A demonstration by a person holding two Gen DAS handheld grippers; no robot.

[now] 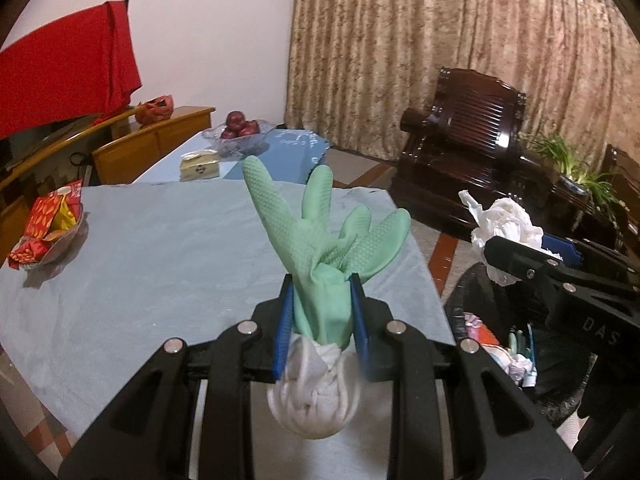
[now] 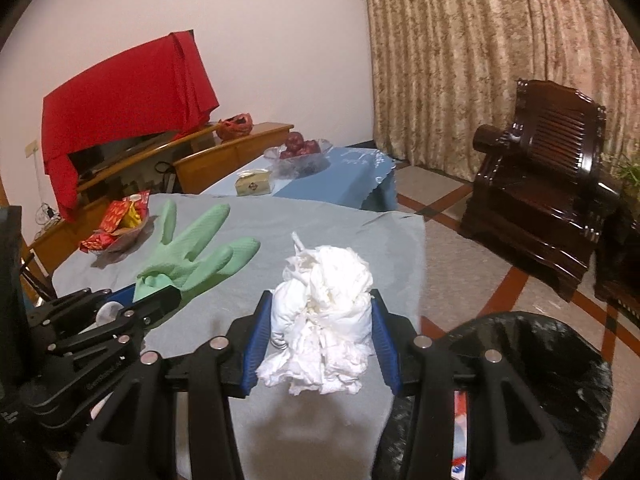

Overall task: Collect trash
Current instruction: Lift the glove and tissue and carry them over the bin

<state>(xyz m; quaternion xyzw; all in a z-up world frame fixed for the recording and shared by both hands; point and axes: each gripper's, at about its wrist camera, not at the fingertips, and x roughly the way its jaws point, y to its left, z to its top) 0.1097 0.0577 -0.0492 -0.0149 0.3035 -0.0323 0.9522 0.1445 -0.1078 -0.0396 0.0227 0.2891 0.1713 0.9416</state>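
Observation:
My left gripper [image 1: 322, 285] is shut on a green rubber glove [image 1: 320, 232] near its cuff; the glove's fingers stick up and its white lining bulges out below the pads. It hangs above the grey-clothed table [image 1: 160, 260]. My right gripper [image 2: 322, 297] is shut on a crumpled white tissue wad [image 2: 332, 276], above the table's right edge. The right wrist view shows the left gripper [image 2: 148, 289] and the glove [image 2: 200, 248] to its left. The left wrist view shows the right gripper [image 1: 524, 254] with the tissue wad [image 1: 506, 220]. A black-bagged bin [image 2: 540, 340] stands on the floor beside the table, with trash inside [image 1: 500, 344].
A bowl of red snack packets [image 1: 48, 232] sits at the table's far left. Behind it, a blue-clothed table holds a tissue box [image 1: 199, 166] and a fruit bowl [image 1: 236, 132]. A dark wooden armchair [image 2: 540, 200] stands by the curtain on the right.

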